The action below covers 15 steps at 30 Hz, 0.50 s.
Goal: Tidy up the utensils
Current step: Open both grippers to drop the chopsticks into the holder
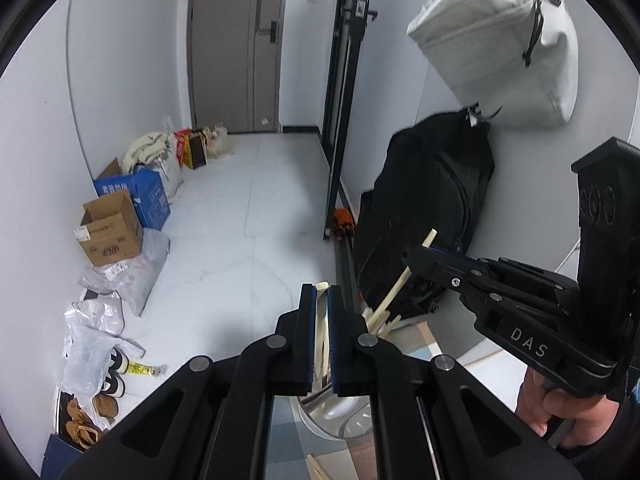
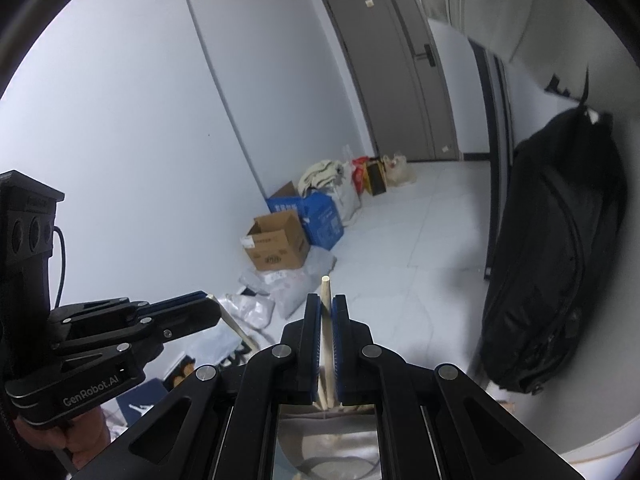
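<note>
My left gripper (image 1: 321, 294) is shut on a pale wooden chopstick (image 1: 320, 320) that stands upright between the blue pads. My right gripper (image 2: 327, 304) is shut on another wooden chopstick (image 2: 325, 320), whose tip rises above the pads. In the left wrist view the right gripper (image 1: 420, 252) reaches in from the right, holding its chopstick (image 1: 400, 284) at a slant. Both chopsticks lead down into a shiny metal holder (image 1: 340, 412), which also shows in the right wrist view (image 2: 328, 444). Several more chopsticks (image 1: 380, 318) stick out of it. In the right wrist view the left gripper (image 2: 208, 314) is at the left.
A black bag (image 1: 424, 216) leans on the wall at the right, with a white bag (image 1: 500, 40) hanging above. Cardboard boxes (image 1: 110, 228), a blue box (image 1: 146, 196) and plastic bags (image 1: 128, 276) line the left wall. Loose chopsticks (image 1: 316, 468) lie on a checked surface below the holder.
</note>
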Motion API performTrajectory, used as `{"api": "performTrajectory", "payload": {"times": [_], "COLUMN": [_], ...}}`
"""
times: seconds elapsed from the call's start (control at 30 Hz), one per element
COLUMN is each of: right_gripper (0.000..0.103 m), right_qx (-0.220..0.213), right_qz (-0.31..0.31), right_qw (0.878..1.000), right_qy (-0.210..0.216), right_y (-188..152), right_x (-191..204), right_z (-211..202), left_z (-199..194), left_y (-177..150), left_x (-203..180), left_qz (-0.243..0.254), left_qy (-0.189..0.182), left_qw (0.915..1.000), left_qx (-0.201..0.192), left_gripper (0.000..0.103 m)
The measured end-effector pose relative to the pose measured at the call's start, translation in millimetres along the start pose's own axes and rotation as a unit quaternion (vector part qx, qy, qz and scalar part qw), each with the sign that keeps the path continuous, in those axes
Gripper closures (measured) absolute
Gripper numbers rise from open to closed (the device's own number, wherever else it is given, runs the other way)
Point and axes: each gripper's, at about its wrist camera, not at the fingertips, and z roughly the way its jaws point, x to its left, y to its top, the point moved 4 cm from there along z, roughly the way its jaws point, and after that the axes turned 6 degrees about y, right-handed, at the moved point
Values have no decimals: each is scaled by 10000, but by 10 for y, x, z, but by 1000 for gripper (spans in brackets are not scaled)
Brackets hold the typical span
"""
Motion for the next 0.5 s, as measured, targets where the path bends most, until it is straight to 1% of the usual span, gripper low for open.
{"api": "performTrajectory", "payload": {"times": [0.23, 0.3, 0.43, 0.5], "right_gripper": [98, 98, 95, 95], "right_qx": [378, 453, 428, 415], "right_qz": [82, 182, 421, 504], "right_qw": [9991, 9985, 9975, 9970], "right_qy": [152, 229, 378, 422], "right_y": [-145, -180, -215, -237], "right_x": [-80, -115, -211, -246], "right_z": [218, 257, 251, 237], "left_z": [177, 196, 245, 282], "left_y": [-123, -109, -69, -61], "left_x": [-17, 4, 76, 120], "left_qz": [103, 9, -237, -388], "left_qy": [-152, -279, -599, -603], "left_qw": [9991, 9989, 9971, 9961], "left_qx": [369, 368, 416, 512], "left_gripper": [101, 101, 101, 101]}}
